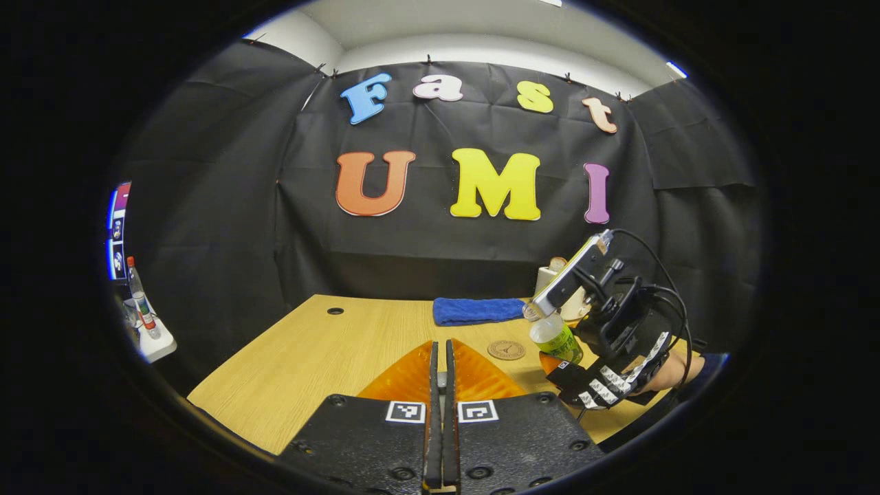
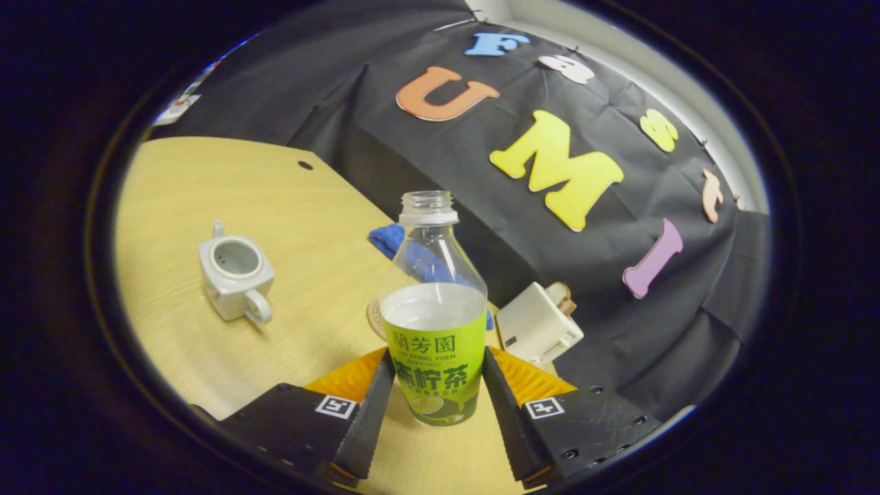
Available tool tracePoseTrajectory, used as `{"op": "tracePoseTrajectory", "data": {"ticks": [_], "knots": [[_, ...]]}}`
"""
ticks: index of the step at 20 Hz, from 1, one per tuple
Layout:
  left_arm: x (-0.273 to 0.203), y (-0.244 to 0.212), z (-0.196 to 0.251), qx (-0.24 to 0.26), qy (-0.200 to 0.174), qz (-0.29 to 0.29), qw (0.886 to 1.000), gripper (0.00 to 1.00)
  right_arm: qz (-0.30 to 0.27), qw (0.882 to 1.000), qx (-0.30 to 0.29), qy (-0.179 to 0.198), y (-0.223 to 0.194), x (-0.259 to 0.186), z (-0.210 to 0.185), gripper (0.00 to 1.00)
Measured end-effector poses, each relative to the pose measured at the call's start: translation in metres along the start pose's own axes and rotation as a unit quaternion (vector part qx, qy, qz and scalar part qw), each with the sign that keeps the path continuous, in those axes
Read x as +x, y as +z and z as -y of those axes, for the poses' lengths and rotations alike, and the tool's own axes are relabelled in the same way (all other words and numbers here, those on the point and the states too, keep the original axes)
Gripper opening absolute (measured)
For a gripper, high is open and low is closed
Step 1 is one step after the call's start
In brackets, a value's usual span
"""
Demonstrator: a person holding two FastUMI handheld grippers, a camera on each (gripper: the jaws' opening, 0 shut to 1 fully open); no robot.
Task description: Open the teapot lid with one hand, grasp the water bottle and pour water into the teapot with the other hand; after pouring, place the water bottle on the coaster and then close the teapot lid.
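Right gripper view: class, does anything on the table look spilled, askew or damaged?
Nothing stands out. The teapot stands upright with its lid off, the uncapped water bottle sits between the fingers of the right gripper, and the table around them looks dry.

Black hand-held gripper, square markers
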State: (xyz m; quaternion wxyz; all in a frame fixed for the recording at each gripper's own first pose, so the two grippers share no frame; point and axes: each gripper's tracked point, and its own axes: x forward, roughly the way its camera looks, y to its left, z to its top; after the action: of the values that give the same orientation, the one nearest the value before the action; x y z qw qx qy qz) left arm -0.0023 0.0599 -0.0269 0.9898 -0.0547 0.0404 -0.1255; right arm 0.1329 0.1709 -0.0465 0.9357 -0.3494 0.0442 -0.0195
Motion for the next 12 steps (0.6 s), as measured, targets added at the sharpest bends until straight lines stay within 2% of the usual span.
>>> {"op": "tracePoseTrajectory", "data": {"ticks": [6,12], "knots": [[-0.005,0.005,-0.003,0.014,0.002,0.007,1.0,0.03,0.013,0.991,-0.128,-0.02,0.005,0.0,-0.008,0.75],[-0.01,0.013,-0.005,0.014,-0.001,0.024,1.0,0.03,0.039,0.965,-0.257,-0.042,0.019,0.006,-0.023,0.75]]}}
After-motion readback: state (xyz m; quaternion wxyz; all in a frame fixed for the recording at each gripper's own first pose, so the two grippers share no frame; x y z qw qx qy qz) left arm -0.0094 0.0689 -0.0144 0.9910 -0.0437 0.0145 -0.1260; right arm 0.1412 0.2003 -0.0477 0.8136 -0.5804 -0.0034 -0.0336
